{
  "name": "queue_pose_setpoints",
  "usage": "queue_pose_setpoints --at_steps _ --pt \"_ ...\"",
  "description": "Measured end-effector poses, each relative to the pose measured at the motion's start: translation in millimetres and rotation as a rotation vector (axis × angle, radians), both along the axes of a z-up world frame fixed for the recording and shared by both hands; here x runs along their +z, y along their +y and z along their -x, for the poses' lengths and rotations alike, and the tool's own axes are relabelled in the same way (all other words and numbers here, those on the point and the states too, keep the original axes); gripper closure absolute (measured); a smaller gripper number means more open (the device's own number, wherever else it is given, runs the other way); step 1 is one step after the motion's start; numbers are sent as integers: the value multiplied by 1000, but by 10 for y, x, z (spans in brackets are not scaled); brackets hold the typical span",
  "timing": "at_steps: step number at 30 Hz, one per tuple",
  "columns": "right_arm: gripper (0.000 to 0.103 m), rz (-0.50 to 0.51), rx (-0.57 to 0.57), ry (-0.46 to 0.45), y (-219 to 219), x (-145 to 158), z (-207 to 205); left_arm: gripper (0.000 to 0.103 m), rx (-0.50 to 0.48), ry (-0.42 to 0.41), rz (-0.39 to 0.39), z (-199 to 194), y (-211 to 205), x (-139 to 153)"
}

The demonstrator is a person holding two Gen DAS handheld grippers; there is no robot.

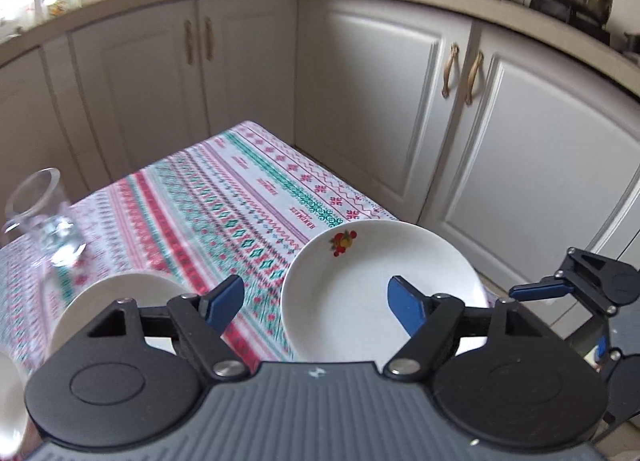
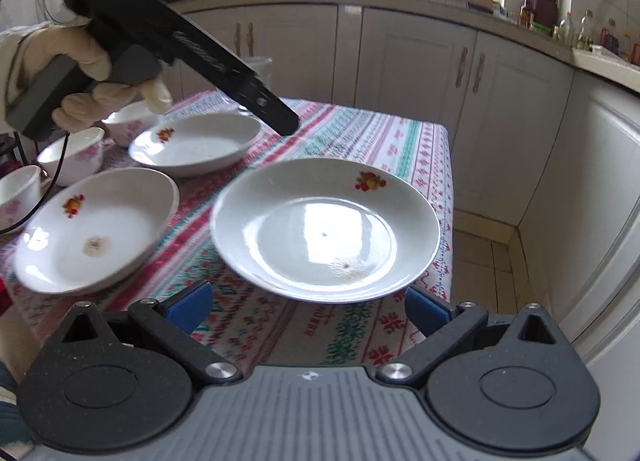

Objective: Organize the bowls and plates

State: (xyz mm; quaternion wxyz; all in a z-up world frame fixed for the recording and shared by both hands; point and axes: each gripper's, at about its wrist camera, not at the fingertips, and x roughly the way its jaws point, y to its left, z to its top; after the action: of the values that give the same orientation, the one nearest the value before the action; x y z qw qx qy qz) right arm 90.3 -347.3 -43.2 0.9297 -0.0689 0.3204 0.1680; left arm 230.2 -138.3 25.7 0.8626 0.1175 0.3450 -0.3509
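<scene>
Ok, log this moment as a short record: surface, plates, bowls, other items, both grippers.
surface: patterned red and green tablecloth on a table
plates: three white deep plates with fruit motifs; nearest plate, left plate, far plate
bowls: three small white bowls with pink flowers, far left
other: clear glass
left gripper: open, holding nothing
right gripper: open, holding nothing
</scene>
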Motion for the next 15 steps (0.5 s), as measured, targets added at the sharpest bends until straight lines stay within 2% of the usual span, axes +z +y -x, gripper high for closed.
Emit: queue_pose_setpoints --at_steps 4,7,15 --pt "0 -6 19 -6 105 -11 128 15 52 -58 2 437 253 6" --pt "0 -11 44 -2 191 -48 192 15 90 -85 -21 765 422 -80" --pt "0 -15 82 -3 400 -70 298 14 198 -87 -46 1377 789 -383"
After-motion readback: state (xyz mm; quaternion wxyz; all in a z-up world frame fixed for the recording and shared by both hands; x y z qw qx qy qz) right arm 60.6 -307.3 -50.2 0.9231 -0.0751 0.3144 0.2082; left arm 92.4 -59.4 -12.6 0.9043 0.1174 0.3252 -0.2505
